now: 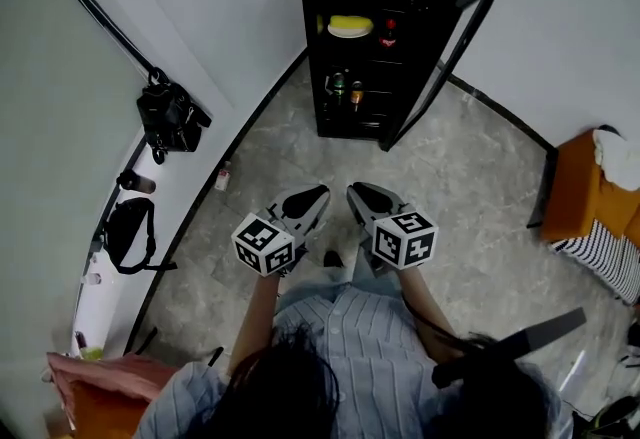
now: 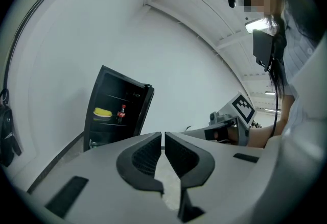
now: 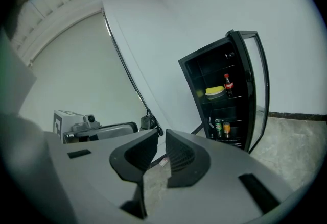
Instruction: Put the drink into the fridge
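The black fridge [image 1: 375, 27] stands against the far wall with its glass door [image 1: 450, 57] swung open to the right. On its upper shelf, a red-capped cola bottle [image 1: 390, 27] stands beside a yellow dish [image 1: 350, 25]. Two cans [image 1: 345, 89] stand on a lower shelf. The left gripper [image 1: 320, 193] and the right gripper [image 1: 352, 189] hang side by side in front of the person's body, well short of the fridge. Both are shut with nothing between the jaws. The left gripper view shows the fridge [image 2: 115, 110] and the bottle [image 2: 121, 113]. The right gripper view shows the bottle [image 3: 228, 83] and the cans [image 3: 222, 127].
A black bag [image 1: 170, 117] hangs on the curved left wall and a second one [image 1: 128, 227] lies lower down. A small bottle [image 1: 223, 177] lies on the stone floor by the wall base. An orange seat [image 1: 580, 192] and striped cloth [image 1: 610, 262] are at the right.
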{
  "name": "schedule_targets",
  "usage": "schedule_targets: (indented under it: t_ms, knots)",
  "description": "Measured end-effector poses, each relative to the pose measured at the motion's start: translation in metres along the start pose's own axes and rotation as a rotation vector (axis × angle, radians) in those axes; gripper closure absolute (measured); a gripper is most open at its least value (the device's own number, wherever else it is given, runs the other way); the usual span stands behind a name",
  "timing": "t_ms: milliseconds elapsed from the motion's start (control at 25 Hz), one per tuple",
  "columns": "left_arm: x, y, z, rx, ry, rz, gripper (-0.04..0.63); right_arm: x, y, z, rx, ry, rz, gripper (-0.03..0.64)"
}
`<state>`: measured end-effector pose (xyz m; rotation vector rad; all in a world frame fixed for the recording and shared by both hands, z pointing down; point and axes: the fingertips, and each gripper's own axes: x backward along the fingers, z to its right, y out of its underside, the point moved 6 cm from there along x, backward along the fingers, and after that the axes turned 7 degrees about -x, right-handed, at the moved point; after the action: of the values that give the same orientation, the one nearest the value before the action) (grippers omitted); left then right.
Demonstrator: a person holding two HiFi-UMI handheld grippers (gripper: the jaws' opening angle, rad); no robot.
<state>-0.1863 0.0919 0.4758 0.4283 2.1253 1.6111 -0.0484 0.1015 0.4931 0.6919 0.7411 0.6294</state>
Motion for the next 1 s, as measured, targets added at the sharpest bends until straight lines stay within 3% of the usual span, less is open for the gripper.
schedule_targets:
  t_ms: [600,1000]
  knots:
    - [-0.011,0.001,0.036,-0.053,0.097,-0.004,0.584,0.049,0.001,-0.009,0.151,0.069,0.174,0.572]
    - [-0.015,0.003,0.050,-0.082,0.124,-0.021,0.584,0.060,0.002,-0.010,0.208,0.077,0.211,0.578]
